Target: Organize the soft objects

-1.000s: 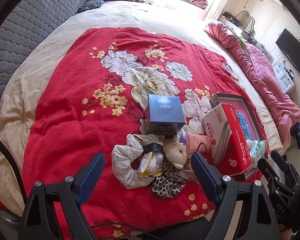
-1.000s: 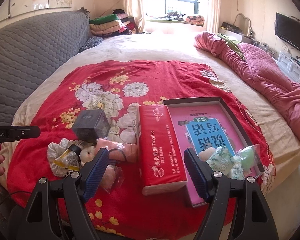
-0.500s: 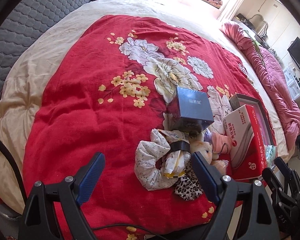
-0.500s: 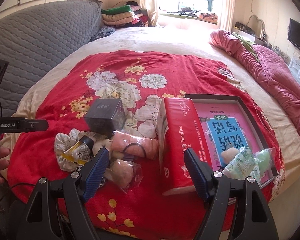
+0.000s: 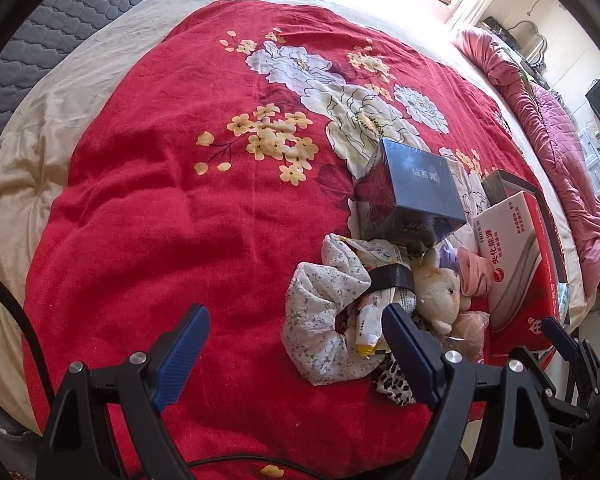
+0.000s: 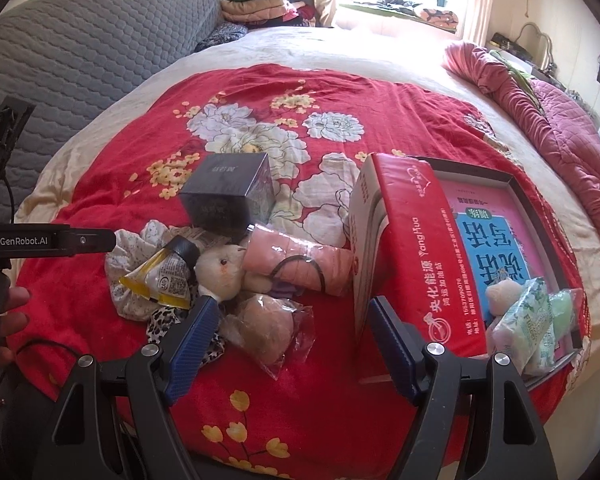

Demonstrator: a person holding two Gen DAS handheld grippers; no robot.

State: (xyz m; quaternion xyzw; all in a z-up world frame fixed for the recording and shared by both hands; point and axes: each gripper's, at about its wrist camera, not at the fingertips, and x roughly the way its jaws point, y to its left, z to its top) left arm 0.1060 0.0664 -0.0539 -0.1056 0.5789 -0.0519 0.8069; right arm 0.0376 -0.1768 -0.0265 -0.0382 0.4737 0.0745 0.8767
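A pile of soft things lies on the red floral blanket: a white floral scrunchie, a leopard scrunchie, a small plush toy, a pink rolled cloth, a bagged brown puff and a yellow squeeze pouch. My left gripper is open, low over the blanket just left of the pile. My right gripper is open, above the bagged puff. The open tray box holds soft green packets.
A dark cube box stands behind the pile. A red tissue pack leans on the tray box. A grey headboard is at left, a pink quilt at right. The bed's front edge is close below both grippers.
Both grippers have shifted left and come closer to the pile. Both stayed open and empty. Nothing on the blanket has moved.
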